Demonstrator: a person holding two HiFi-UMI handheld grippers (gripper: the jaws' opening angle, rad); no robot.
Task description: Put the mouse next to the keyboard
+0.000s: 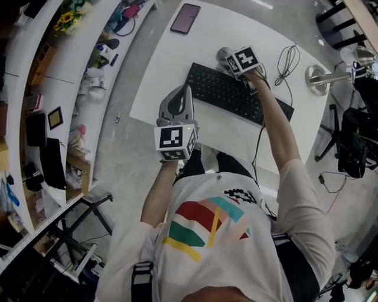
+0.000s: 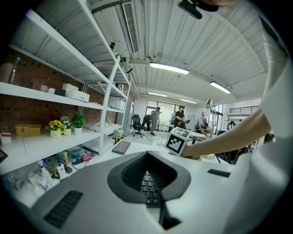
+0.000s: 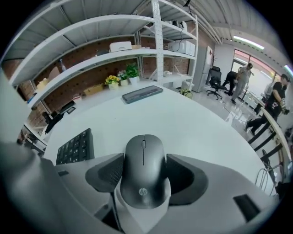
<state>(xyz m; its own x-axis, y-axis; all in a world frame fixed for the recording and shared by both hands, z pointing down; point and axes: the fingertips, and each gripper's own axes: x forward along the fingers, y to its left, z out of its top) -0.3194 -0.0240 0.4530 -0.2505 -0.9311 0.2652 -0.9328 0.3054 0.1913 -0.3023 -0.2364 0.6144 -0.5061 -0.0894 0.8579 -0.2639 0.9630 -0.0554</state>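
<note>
Mouse [image 3: 144, 157]: dark grey, matte, smooth rounded shell, scroll wheel down centre line, small round logo at end nearest camera. Sits lengthwise between jaws of right hand-held gripper [image 3: 144, 176], pinched at both flanks. Whether it touches surface [image 1: 168, 65] cannot tell. Black keyboard [image 1: 236, 94] near, on mouse's left in right gripper view. Phone [image 1: 185, 17] well apart, at far edge. Left hand-held gripper [image 1: 179, 100]: jaws pressed together, nothing between, near surface's near edge.
</note>
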